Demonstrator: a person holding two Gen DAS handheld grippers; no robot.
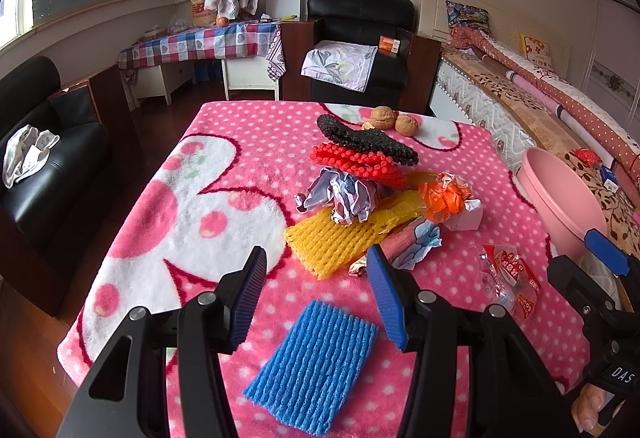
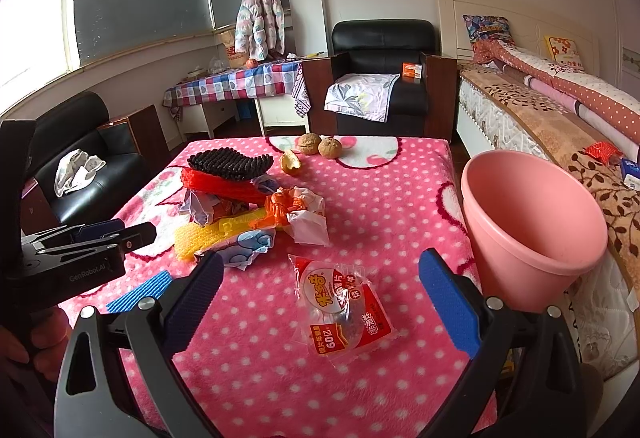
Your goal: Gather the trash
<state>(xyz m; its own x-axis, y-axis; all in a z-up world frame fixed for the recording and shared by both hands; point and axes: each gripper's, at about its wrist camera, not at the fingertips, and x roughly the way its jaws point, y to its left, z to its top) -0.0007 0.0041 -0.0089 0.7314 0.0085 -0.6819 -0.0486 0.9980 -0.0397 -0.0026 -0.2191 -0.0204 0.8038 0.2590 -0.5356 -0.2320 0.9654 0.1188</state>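
Observation:
Trash lies on a table under a pink dotted blanket [image 1: 248, 141]. A blue foam net [image 1: 316, 366] lies just below my open, empty left gripper [image 1: 318, 270]. Beyond it are a yellow foam net [image 1: 332, 242], crumpled paper [image 1: 344, 193], an orange wrapper [image 1: 448, 197], red [image 1: 360, 161] and black [image 1: 368, 137] foam nets. A clear red-printed snack bag [image 2: 344, 302] lies between the fingers of my open, empty right gripper [image 2: 320, 278]. A pink bin [image 2: 528, 222] stands at the table's right edge.
Two walnuts [image 2: 320, 145] and a shell piece [image 2: 290, 161] lie at the table's far edge. A bed [image 2: 560, 109] runs along the right. Black armchairs stand to the left [image 1: 52, 157] and behind [image 1: 360, 37]. A checked-cloth desk [image 1: 200, 45] stands at the back.

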